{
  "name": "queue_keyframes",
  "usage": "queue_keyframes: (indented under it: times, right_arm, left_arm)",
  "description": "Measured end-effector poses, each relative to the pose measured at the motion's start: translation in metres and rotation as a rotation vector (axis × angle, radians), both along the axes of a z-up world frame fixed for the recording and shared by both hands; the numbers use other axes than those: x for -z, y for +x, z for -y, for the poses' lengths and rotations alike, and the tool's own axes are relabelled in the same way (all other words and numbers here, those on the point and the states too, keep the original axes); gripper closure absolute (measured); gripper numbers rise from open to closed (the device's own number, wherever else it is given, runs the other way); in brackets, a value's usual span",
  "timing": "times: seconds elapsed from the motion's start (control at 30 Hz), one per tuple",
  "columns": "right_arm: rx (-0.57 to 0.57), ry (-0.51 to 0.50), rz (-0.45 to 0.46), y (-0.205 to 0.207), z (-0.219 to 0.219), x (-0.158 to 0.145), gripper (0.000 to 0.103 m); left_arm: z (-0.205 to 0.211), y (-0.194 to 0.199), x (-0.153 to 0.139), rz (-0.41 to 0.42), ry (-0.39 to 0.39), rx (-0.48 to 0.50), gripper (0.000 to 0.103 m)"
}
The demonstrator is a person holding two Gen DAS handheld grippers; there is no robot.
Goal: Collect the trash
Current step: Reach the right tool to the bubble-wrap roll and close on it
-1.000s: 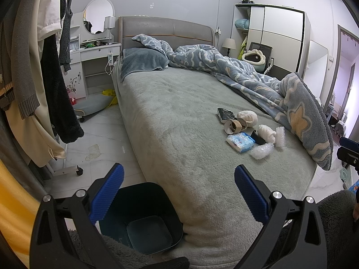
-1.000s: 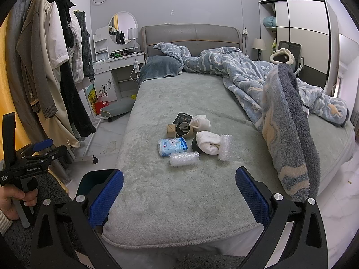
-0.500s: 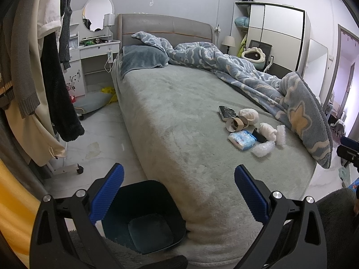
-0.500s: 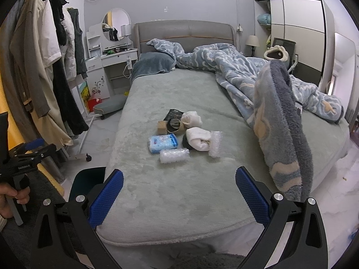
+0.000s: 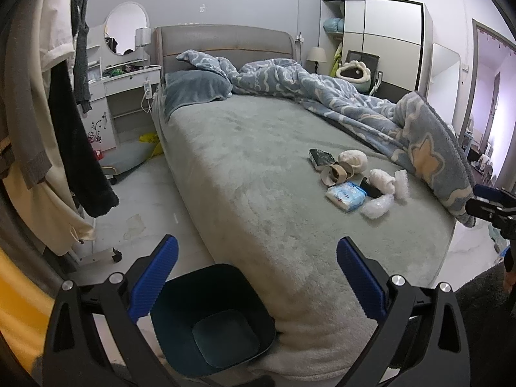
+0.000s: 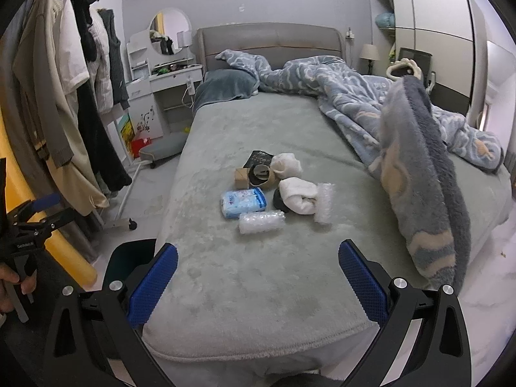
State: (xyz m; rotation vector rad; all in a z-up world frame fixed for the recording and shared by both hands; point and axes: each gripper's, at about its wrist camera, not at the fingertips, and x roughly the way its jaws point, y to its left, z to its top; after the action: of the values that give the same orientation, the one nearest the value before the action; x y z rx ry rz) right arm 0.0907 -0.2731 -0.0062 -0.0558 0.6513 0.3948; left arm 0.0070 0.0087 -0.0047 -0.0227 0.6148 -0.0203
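Grey-green plush bed cover (image 6: 258,274) fills frame centre; blue quilt (image 6: 419,167) with cream cloud-and-star pattern — right side. Mid-frame: light-blue tissue pack (image 6: 243,202) with white print, white socks (image 6: 298,195), brown cardboard tubes (image 6: 254,175), clear bubble wrap (image 6: 262,221). Dark teal bin (image 5: 209,319) — lower left. Blue ribbed fingertips (image 5: 154,277) on black gripper frames.
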Motion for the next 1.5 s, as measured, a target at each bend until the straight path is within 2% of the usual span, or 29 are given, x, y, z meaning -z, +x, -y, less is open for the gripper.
queue_keyframes:
  times: [0.17, 0.23, 0.3, 0.43, 0.63, 0.73, 0.8, 0.9, 1.1, 1.23, 1.3, 1.5]
  right_arm:
    - [-0.003, -0.010, -0.031, 0.031, -0.003, 0.011, 0.022]
    - [-0.004, -0.002, -0.043, 0.047, 0.000, 0.016, 0.024]
    - [-0.008, 0.016, -0.064, 0.067, 0.006, 0.023, 0.025]
    - [0.005, 0.043, -0.105, 0.102, 0.021, 0.036, 0.028]
    - [-0.025, 0.050, -0.168, 0.143, 0.029, 0.051, 0.040]
    - [-0.026, 0.011, -0.177, 0.155, 0.029, 0.056, 0.045]
    - [-0.014, -0.011, -0.185, 0.163, 0.031, 0.058, 0.047]
    - [-0.009, 0.003, -0.196, 0.173, 0.037, 0.060, 0.049]
    - [-0.037, 0.064, -0.231, 0.189, 0.041, 0.062, 0.053]
    - [-0.030, 0.054, -0.248, 0.195, 0.042, 0.065, 0.056]
    - [-0.026, 0.047, -0.262, 0.200, 0.043, 0.068, 0.058]
    - [-0.019, 0.041, -0.277, 0.206, 0.049, 0.073, 0.073]
  left_arm:
    - [0.001, 0.019, 0.015, -0.021, 0.003, 0.034, 0.005]
    - [0.002, 0.029, 0.023, -0.050, -0.001, 0.062, 0.007]
    - [0.004, 0.040, 0.031, -0.080, 0.021, 0.096, 0.017]
    - [0.006, 0.054, 0.042, -0.116, 0.034, 0.152, 0.021]
    - [0.016, 0.076, 0.054, -0.143, 0.027, 0.261, 0.024]
    - [0.031, 0.088, 0.062, -0.150, 0.058, 0.323, 0.026]
    - [0.041, 0.095, 0.068, -0.159, 0.070, 0.366, 0.032]
    - [0.054, 0.107, 0.075, -0.180, 0.048, 0.425, 0.039]
    - [0.081, 0.124, 0.079, -0.188, -0.028, 0.549, 0.040]
    - [0.102, 0.138, 0.081, -0.185, -0.057, 0.619, 0.041]
    - [0.108, 0.142, 0.081, -0.186, -0.067, 0.637, 0.045]
    - [0.129, 0.151, 0.074, -0.176, -0.107, 0.693, 0.045]
